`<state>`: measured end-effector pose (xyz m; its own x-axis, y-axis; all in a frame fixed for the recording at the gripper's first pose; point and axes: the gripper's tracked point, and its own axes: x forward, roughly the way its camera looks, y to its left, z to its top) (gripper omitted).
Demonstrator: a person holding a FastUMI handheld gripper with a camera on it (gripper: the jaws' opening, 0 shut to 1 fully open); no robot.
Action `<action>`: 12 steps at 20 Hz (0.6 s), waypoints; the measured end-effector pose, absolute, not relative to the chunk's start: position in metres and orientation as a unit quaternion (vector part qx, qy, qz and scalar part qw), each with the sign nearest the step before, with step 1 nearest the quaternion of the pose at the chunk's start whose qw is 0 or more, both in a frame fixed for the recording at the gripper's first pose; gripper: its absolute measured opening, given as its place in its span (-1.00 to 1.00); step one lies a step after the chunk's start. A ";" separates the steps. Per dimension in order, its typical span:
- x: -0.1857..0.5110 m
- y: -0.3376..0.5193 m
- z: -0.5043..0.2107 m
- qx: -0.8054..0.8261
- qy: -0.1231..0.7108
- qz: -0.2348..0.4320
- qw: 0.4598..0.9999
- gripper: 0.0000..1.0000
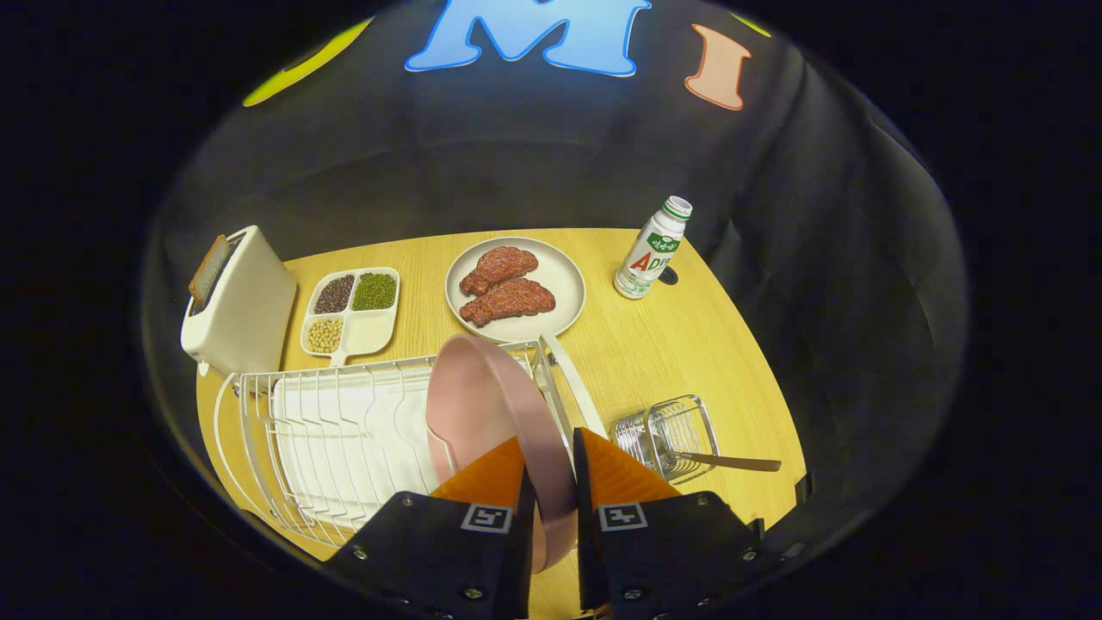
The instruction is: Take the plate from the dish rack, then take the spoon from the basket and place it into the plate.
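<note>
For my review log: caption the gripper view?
Gripper clamps pink plate upright at dish rack; spoon waits in basket.

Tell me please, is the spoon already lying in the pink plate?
No, the spoon sits in the wire basket beside the dish rack, while the tongs grip the pink plate.

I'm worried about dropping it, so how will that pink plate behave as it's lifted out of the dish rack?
The pink plate looks rigid, so it likely won't flex. It stands on edge between the gripper fingers, which pinch only its rim, so it may swing or slip. Its smooth surface looks slippery, and it could catch on the dish rack wires.
</note>
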<state>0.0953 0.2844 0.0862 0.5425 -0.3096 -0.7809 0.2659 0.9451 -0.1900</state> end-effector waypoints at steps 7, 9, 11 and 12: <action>0.094 0.295 0.110 -0.101 0.443 -0.193 0.870 -0.71; 0.095 0.294 0.113 -0.105 0.449 -0.195 0.865 -0.72; 0.093 0.292 0.112 -0.096 0.456 -0.197 0.863 -0.72; 0.091 0.291 0.113 -0.091 0.459 -0.198 0.861 -0.72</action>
<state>0.0906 0.2914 0.1131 0.5004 -0.4245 -0.7546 0.2570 0.9051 -0.3387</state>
